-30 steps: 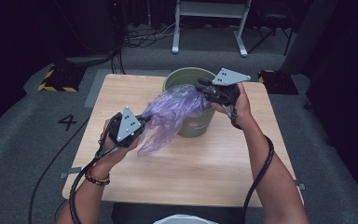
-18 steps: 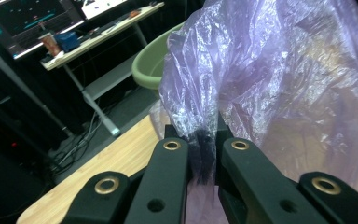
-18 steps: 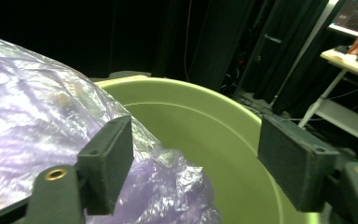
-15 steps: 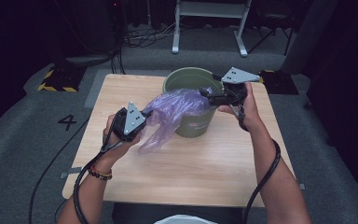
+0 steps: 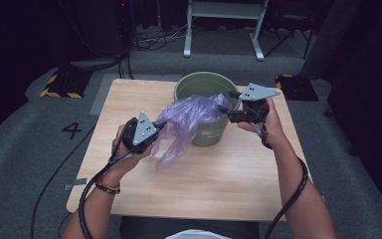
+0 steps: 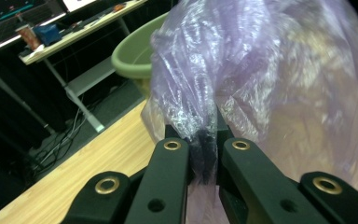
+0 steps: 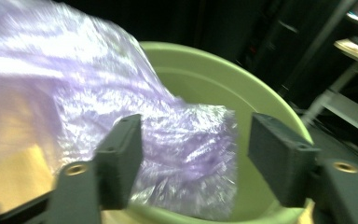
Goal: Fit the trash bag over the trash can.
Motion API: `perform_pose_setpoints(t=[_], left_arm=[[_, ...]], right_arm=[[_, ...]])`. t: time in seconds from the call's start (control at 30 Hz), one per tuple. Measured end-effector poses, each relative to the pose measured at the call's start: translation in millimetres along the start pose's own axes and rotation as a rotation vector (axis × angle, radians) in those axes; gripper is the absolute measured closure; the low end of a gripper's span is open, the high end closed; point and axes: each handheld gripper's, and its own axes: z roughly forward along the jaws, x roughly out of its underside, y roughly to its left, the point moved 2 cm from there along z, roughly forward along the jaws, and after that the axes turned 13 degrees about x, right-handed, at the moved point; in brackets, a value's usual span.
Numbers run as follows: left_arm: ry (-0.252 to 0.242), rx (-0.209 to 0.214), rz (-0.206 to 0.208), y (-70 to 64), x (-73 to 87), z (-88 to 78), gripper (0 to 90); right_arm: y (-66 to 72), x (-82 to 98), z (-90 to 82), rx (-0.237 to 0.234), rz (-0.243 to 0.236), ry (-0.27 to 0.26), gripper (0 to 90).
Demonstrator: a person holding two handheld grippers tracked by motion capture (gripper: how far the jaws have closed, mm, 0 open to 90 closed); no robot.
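Purple bag (image 5: 189, 122) hides green bucket's (image 5: 206, 84) near rim.

The left gripper (image 5: 155, 130) is held low over the table's near-left part, its jaws clamped tight on a gathered fold of the purple bag (image 5: 189, 117), the forearm angled in from the bottom edge. The right gripper (image 5: 227, 113) is held level and pointed leftward, its jaws parted after just closing somewhat, the bag's edge between the pads (image 7: 121, 156), unpressed.
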Motion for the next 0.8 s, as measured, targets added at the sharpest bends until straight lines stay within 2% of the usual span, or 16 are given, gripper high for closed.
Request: perform_pose_setpoints(t=[0.07,0.13,0.23,0.33,0.37,0.4,0.43,0.5,0.53,0.57,0.63,0.67,0.73,0.8], left_arm=[[-0.01,0.02,0.005,-2.3,-3.2,1.7,89.7],[-0.01,0.033,0.014,-4.4,-5.7,3.6,89.6],[-0.01,0.062,0.022,-8.7,-9.7,7.9,89.0],[-0.006,0.077,0.035,-10.9,-11.8,9.6,88.0],[-0.009,0.087,0.038,-13.6,-13.5,10.8,87.7],[-0.009,0.087,0.038,-13.6,-13.5,10.8,87.7],[-0.011,0.1,0.041,-15.7,-14.7,11.6,87.7],[-0.01,0.114,0.042,-17.9,-15.6,13.1,87.5],[-0.01,0.114,0.042,-17.9,-15.6,13.1,87.5],[-0.007,0.12,0.048,-20.5,-16.3,15.2,87.5],[-0.005,0.127,0.053,-22.0,-16.8,16.6,87.5],[-0.004,0.13,0.053,-22.9,-16.9,17.3,87.6],[-0.002,0.138,0.056,-24.3,-17.4,19.2,87.6],[0.002,0.145,0.059,-25.5,-18.1,20.8,87.6]], right_arm=[[1.5,0.9,7.3,0.029,-0.007,0.026,40.3],[2.0,0.9,13.1,0.084,-0.018,0.046,40.3],[1.7,1.0,22.1,0.139,-0.006,0.063,38.0],[2.5,1.0,23.1,0.145,0.011,0.056,37.9],[3.6,0.5,19.2,0.13,0.023,0.031,36.8],[3.6,0.5,19.2,0.13,0.023,0.031,36.8],[5.2,0.0,10.4,0.101,0.048,-0.002,35.3],[6.7,-0.3,-0.1,0.078,0.058,-0.037,34.1],[6.7,-0.3,-0.1,0.078,0.058,-0.037,34.1],[10.5,0.1,-13.0,0.036,0.07,-0.072,32.1],[12.5,0.3,-17.4,0.023,0.069,-0.084,31.5],[18.4,1.3,-28.9,-0.006,0.069,-0.111,31.2],[22.2,2.1,-34.4,-0.022,0.069,-0.121,30.4],[31.2,5.2,-45.1,-0.065,0.071,-0.143,29.8]])
